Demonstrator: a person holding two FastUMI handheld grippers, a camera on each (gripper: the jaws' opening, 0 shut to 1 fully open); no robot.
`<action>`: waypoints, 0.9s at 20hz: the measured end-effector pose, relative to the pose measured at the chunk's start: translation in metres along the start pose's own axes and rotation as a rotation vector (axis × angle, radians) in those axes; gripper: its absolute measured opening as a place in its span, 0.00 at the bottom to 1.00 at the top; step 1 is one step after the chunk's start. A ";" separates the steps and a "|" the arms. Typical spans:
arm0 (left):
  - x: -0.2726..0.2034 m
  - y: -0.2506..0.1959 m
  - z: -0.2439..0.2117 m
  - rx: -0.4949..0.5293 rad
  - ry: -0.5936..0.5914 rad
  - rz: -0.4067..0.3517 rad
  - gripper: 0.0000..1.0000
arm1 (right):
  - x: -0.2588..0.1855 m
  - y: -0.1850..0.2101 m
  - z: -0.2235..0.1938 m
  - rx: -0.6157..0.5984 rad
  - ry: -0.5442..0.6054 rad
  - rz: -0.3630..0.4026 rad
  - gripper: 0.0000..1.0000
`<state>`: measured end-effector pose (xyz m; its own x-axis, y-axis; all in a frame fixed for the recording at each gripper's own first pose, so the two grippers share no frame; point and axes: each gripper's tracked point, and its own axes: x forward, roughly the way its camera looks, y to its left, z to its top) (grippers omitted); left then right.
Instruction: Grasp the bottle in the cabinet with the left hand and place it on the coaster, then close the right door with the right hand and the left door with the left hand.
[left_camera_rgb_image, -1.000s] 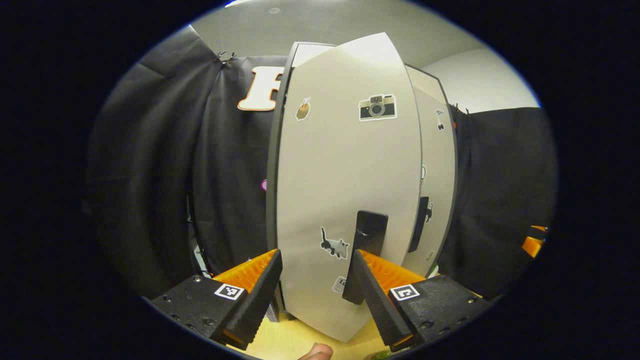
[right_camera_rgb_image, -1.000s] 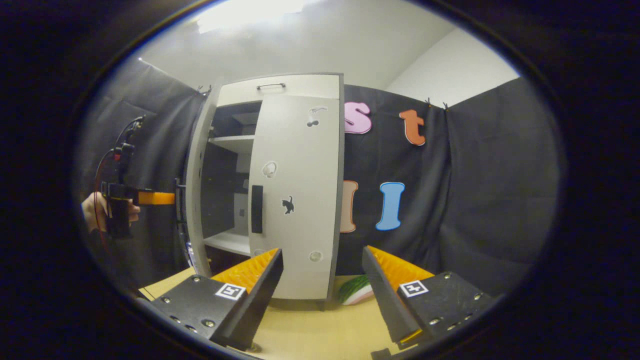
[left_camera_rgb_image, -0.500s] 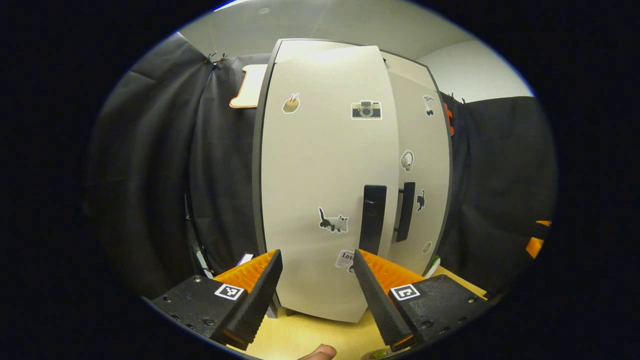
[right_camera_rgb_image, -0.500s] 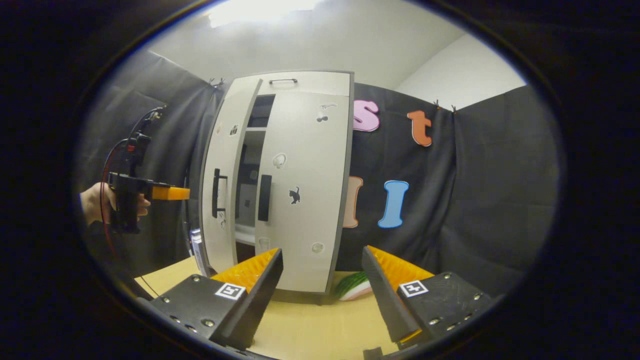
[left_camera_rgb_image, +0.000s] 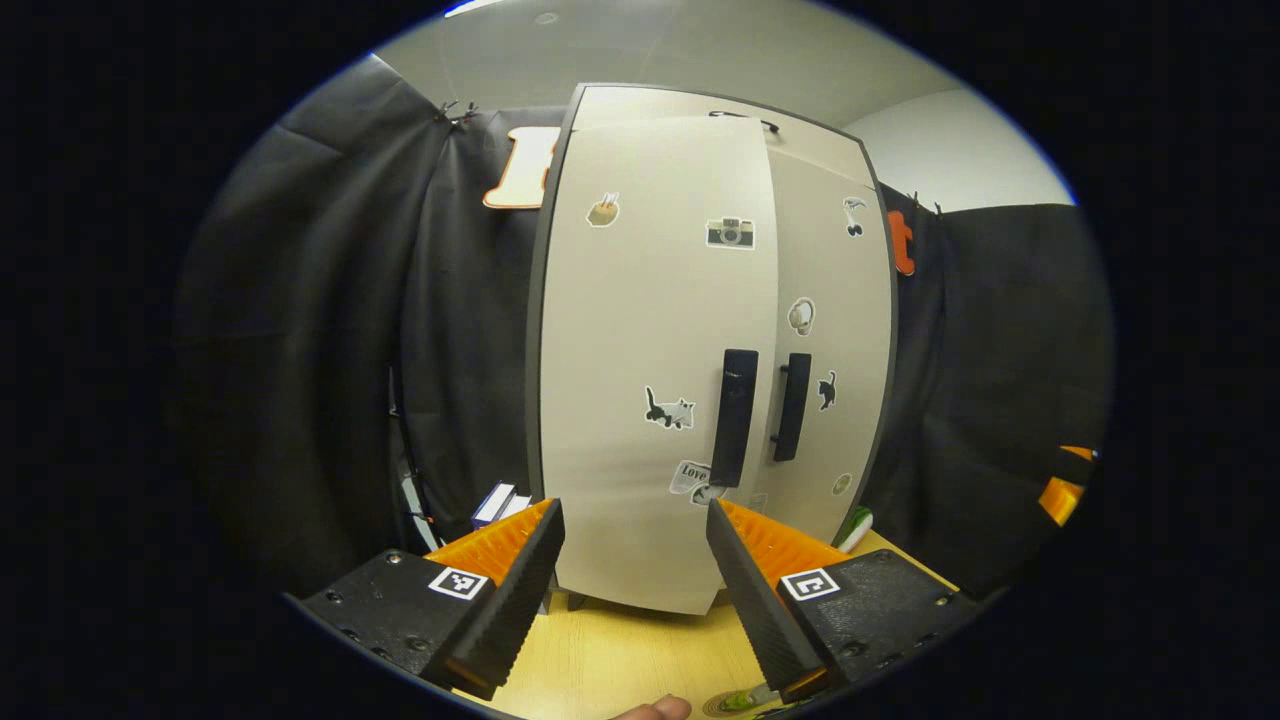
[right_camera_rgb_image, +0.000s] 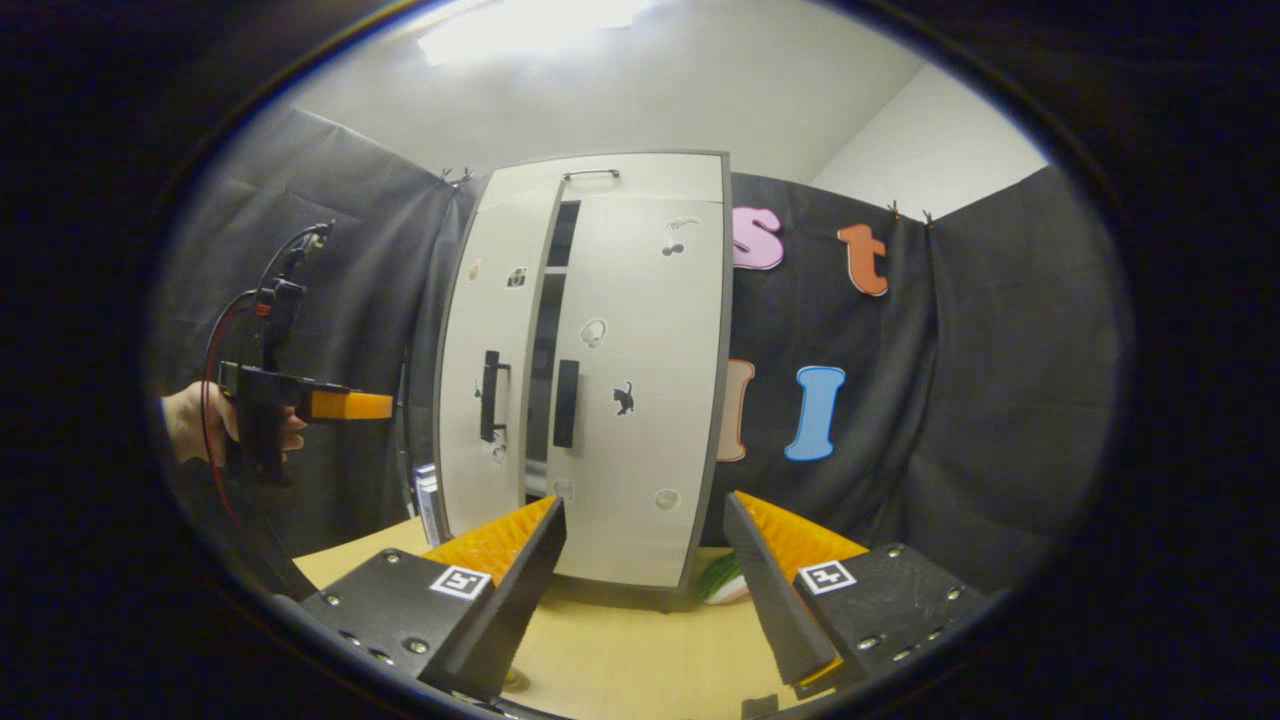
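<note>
Partly, the left door hides the cabinet interior.

A sticker on the left door reads "Love".

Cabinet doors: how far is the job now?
Right door looks shut. Left door is nearly closed; a narrow dark gap remains. Left gripper is open before it, not touching. Left: push it flush. The bottle's placement cannot be judged.
</note>
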<state>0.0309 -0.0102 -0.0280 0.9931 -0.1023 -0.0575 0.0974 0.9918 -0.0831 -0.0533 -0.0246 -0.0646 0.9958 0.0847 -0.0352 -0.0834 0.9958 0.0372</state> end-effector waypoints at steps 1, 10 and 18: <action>-0.006 0.001 0.000 0.001 -0.006 0.016 0.91 | -0.001 0.003 0.000 0.005 -0.001 0.010 0.96; -0.050 0.004 0.007 0.000 -0.043 0.094 0.91 | 0.009 0.043 0.017 0.063 -0.012 0.027 0.96; -0.063 0.015 0.017 0.025 -0.060 0.087 0.87 | 0.031 0.060 0.043 0.041 -0.031 -0.037 0.93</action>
<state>-0.0292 0.0122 -0.0084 0.9999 -0.0117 -0.0036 0.0114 0.9984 -0.0551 -0.0256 0.0365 -0.0206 0.9989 0.0458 -0.0069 -0.0451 0.9960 0.0778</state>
